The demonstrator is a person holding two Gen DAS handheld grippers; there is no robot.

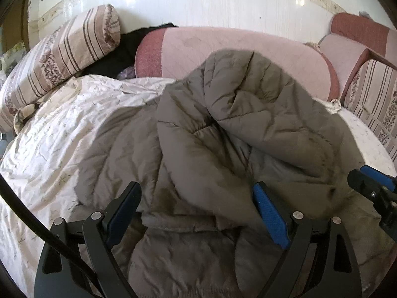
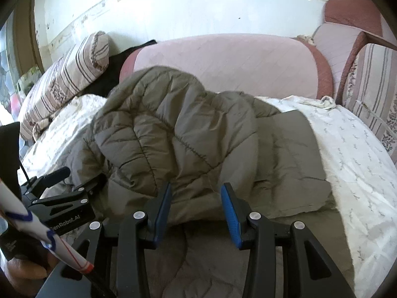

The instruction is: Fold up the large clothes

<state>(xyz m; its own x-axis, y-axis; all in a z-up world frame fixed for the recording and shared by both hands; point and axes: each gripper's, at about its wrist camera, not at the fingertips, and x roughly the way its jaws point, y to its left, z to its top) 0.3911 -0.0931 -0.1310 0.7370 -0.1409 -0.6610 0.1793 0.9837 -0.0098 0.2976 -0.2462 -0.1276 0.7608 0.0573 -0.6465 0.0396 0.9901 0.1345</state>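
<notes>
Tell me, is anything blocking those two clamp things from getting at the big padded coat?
Nothing visible does. The grey-green quilted jacket lies bunched on the white sheet, directly under both tools. The left gripper has its jaws wide over the fabric; the right gripper has a fold between its jaws.

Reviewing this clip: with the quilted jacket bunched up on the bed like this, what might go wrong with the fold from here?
1. The olive quilted jacket is heaped, not flat; folding now would likely trap lumps.
2. The right gripper sits at a thick puffy bulge with its jaws half open; slick padding may slip out.
3. The wrinkled white bedsheet lies loose under the jacket; the left gripper, wide open over the hem, might pinch it too.
</notes>
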